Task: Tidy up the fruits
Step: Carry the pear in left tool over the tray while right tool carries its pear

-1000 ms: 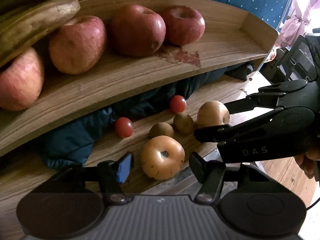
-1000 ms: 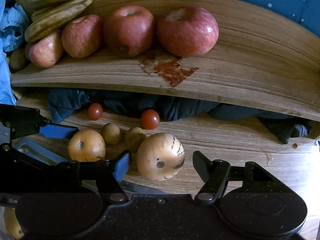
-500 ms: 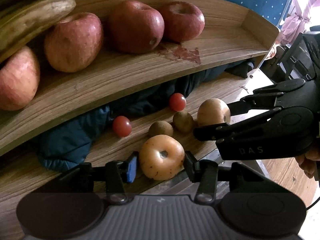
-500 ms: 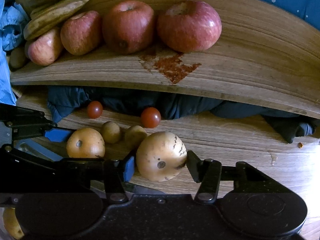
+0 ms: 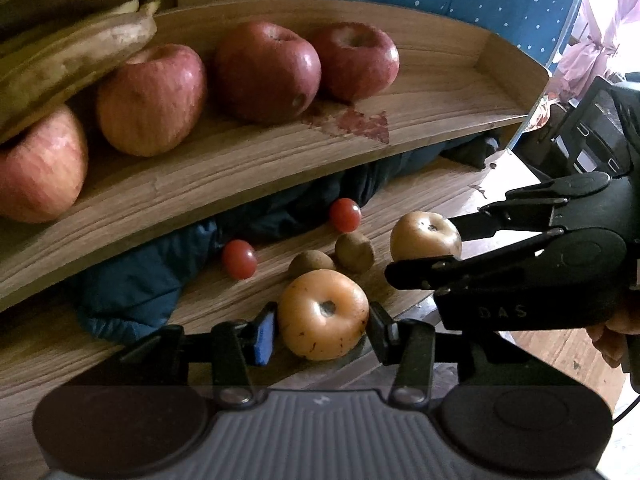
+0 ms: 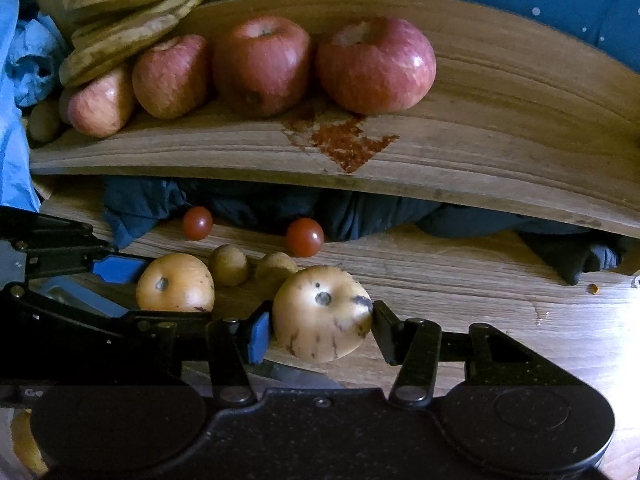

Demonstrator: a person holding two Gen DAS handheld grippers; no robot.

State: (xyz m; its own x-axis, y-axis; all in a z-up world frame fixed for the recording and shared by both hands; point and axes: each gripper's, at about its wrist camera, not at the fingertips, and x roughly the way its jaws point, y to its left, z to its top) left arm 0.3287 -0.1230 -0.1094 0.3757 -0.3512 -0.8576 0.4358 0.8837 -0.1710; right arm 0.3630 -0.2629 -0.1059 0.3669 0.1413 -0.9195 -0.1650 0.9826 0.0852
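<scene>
1. Wooden tabletop (image 6: 460, 280) carries a raised wooden tray (image 6: 500, 152) at the far side, with dark blue cloth (image 5: 132, 284) bunched beneath it.
2. Four red apples (image 6: 262, 66) sit in a row on the tray, stems mostly up, with bananas (image 6: 132, 36) lying lengthwise over the left ones.
3. Left hand-held gripper (image 5: 320, 322) is clamped on the orange-tan pear (image 5: 323, 314), pads pressing its left and right sides; its calyx end faces the camera.
4. Right hand-held gripper (image 6: 322, 326) grips the paler spotted pear (image 6: 322, 314) the same way, calyx end toward the camera.
5. Both pears are at the near edge of the tabletop.
6. Two kiwis (image 6: 230, 264) and two cherry tomatoes (image 6: 304, 237) lie just beyond them.
</scene>
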